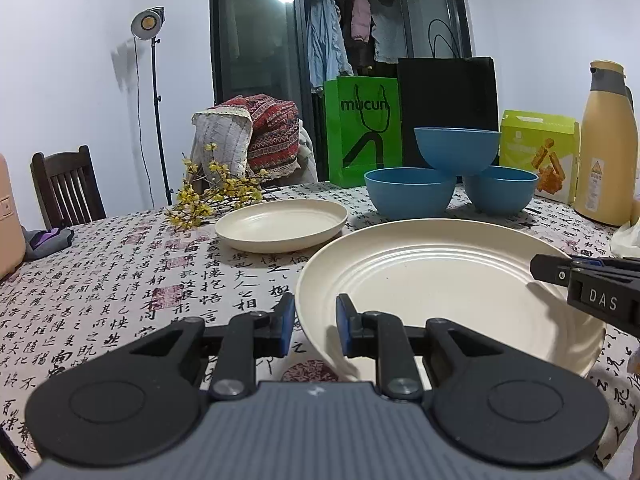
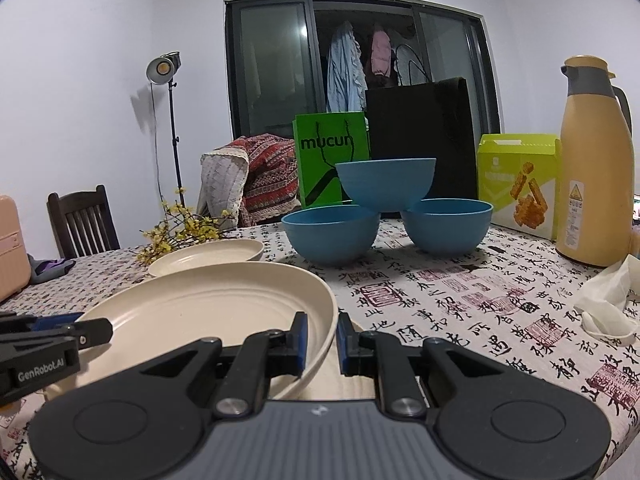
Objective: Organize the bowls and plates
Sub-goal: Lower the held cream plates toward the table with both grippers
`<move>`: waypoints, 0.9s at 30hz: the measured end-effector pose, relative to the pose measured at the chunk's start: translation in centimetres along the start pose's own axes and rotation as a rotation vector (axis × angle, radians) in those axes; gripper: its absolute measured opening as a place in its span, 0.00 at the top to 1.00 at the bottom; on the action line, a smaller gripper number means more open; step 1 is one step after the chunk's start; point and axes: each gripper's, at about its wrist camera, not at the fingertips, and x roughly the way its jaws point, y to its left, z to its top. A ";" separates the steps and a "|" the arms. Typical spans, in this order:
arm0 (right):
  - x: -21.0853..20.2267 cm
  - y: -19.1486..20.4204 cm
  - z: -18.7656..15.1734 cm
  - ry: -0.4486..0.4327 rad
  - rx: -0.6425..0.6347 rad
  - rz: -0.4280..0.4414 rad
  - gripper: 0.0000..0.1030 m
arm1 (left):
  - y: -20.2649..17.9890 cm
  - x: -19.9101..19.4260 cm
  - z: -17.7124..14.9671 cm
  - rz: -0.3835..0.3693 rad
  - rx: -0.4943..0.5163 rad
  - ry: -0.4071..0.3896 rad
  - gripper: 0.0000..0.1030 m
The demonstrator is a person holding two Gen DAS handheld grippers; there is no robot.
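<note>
A large cream plate (image 1: 440, 280) is held between both grippers just above the tablecloth. My left gripper (image 1: 316, 308) is shut on its left rim. My right gripper (image 2: 322, 326) is shut on the right rim of the same plate (image 2: 208, 308). Under that rim a cream surface (image 2: 336, 380) shows, perhaps another plate. A second cream plate (image 1: 280, 220) lies farther back by the yellow flowers. Three blue bowls stand behind: two on the table (image 1: 408, 192) (image 1: 500, 188) and one (image 1: 456, 148) resting on top of them.
At the back stand a green paper bag (image 1: 360, 128), a black bag (image 1: 448, 100), a lime box (image 1: 536, 152) and a yellow thermos (image 1: 604, 152). Yellow flowers (image 1: 212, 192) lie at left. A white crumpled cloth (image 2: 608, 300) is at the right edge.
</note>
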 end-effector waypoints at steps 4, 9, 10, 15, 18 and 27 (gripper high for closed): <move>0.0 -0.5 -0.2 0.002 0.002 -0.002 0.86 | -0.4 0.1 -0.1 -0.005 0.008 0.007 0.79; 0.2 -1.1 -0.5 0.008 0.010 -0.009 0.86 | -1.0 0.3 -0.2 -0.010 0.022 0.015 0.79; 0.3 -1.2 -0.5 0.010 0.011 -0.010 0.86 | -1.1 0.4 -0.3 -0.011 0.024 0.018 0.79; 0.4 -1.6 -0.7 0.010 0.008 -0.020 0.86 | -1.6 0.8 -0.3 -0.015 0.037 0.034 0.79; 0.4 -1.8 -0.8 0.013 0.007 -0.025 0.86 | -1.9 0.9 -0.3 -0.016 0.048 0.039 0.79; 1.0 -2.3 -1.0 0.027 0.002 -0.025 0.86 | -2.1 1.5 -0.4 -0.022 0.057 0.065 0.79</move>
